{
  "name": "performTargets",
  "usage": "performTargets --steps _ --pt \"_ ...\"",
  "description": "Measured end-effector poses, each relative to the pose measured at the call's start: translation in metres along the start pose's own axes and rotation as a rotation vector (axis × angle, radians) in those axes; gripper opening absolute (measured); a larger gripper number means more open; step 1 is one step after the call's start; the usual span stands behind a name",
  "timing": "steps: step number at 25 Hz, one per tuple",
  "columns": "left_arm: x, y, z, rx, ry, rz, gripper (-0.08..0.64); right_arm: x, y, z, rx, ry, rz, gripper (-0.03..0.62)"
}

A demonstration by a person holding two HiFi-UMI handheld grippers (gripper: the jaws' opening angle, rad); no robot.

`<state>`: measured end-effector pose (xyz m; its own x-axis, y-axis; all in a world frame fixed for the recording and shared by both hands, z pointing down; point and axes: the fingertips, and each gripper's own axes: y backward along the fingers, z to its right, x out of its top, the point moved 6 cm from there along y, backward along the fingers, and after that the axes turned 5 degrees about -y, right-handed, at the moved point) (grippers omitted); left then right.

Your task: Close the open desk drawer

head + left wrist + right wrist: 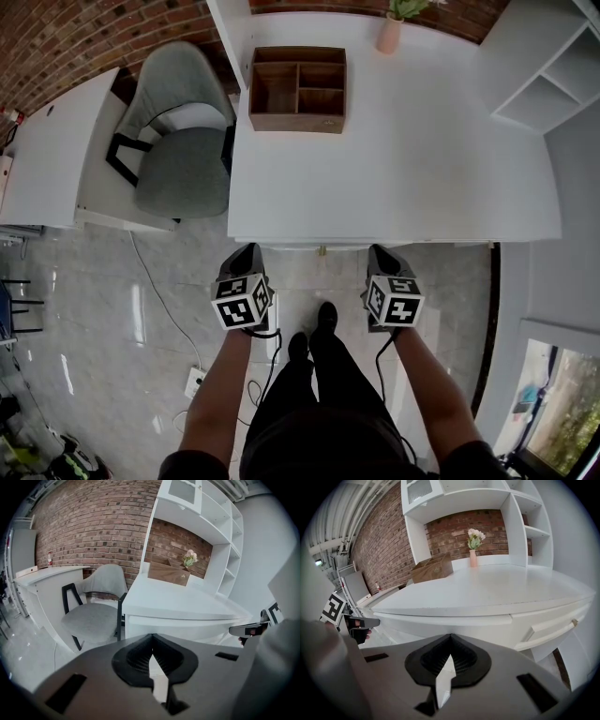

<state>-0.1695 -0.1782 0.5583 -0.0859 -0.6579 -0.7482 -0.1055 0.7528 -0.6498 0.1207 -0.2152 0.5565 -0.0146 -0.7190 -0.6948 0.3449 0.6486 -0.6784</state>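
We face the white desk (394, 159). A grey chair (183, 141) stands at its left side, and a wooden organizer (297, 89) and a pink vase (389, 35) sit near the back. Under the desk's front edge, the drawer (548, 631) looks slightly pulled out, off to the right of the right jaws and clear of them. Our left gripper (247, 251) and right gripper (379, 251) hang just before that edge, above the floor. Both pairs of jaws are clenched tip to tip, grasping nothing.
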Motion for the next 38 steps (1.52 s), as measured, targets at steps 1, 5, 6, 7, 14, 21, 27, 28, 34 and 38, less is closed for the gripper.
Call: performTargets --steps 1,5,6,7,14,21,27,28,34,38 --pt "0.0 -0.001 0.0 0.002 0.001 0.002 0.011 0.0 -0.001 0.0 -0.002 0.001 0.002 0.005" --pt "0.002 -0.004 0.0 0.008 0.0 0.004 0.009 0.003 -0.004 0.0 -0.005 0.007 0.01 0.005" --pt "0.003 -0.005 0.0 0.01 -0.002 0.004 0.01 0.003 -0.005 0.001 -0.005 0.008 0.012 0.005" --pt "0.004 -0.006 0.0 0.01 -0.002 0.005 0.011 0.004 -0.005 0.001 -0.006 0.009 0.013 0.005" --pt "0.005 -0.007 0.0 0.014 0.005 0.021 0.011 0.005 -0.006 0.001 -0.002 0.028 0.017 0.005" --pt "0.0 -0.001 0.003 0.02 0.024 0.011 0.011 0.007 0.001 -0.003 0.015 0.034 0.051 0.005" --pt "0.004 0.018 0.008 -0.007 -0.01 0.048 0.009 0.01 0.018 -0.006 0.022 0.026 0.091 0.005" --pt "0.006 0.022 0.009 -0.014 -0.021 0.057 0.01 0.011 0.022 -0.007 0.023 0.024 0.1 0.005" --pt "0.015 0.048 0.023 -0.048 -0.114 0.109 0.009 0.01 0.048 -0.017 0.03 0.021 0.149 0.005" --pt "0.019 0.067 0.029 -0.064 -0.152 0.141 0.009 0.009 0.068 -0.026 0.036 0.013 0.185 0.005"
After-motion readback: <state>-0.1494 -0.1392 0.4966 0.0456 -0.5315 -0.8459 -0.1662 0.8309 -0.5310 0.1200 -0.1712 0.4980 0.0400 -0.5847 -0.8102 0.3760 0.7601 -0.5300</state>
